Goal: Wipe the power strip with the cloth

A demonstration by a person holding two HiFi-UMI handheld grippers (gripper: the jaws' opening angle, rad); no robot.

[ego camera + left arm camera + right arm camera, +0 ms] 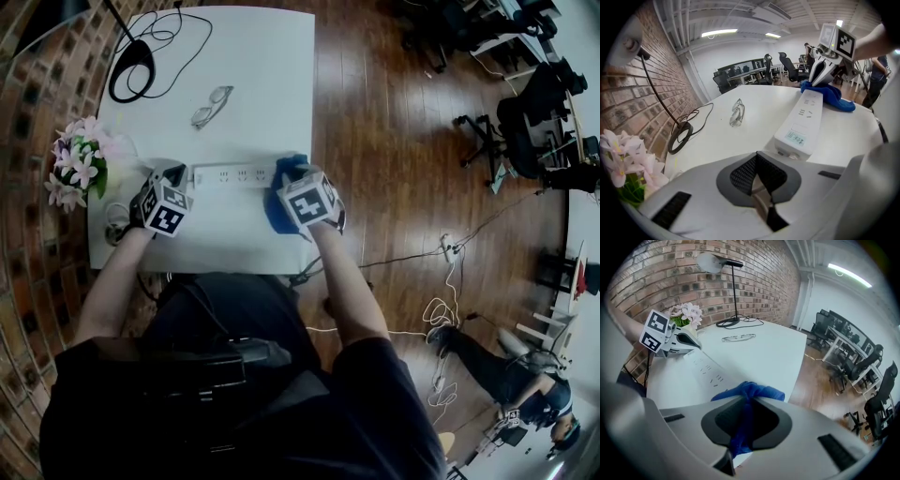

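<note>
**A:** Starting at the left, is anything standing in a pot?

**B:** Pink and white flowers sit at the worktop's left edge. I cannot make out what holds them.

**A:** What else is lying around?

**B:** A black lamp base with its looped cable is at the far left corner. A pair of glasses lies further in, well apart from the rest. The white power strip lies across the worktop, nearer the person. To the right of the worktop there is wooden floor with loose cables on it.

**A:** And the hands?

**B:** Both bare forearms reach forward, and both grippers tilt downward. The left gripper is at the strip's left end. Its fingers are closed together, and I see nothing between them. The right gripper is at the strip's right end, with its fingers clamped on the blue cloth. The cloth is bunched on that end of the strip.
</note>
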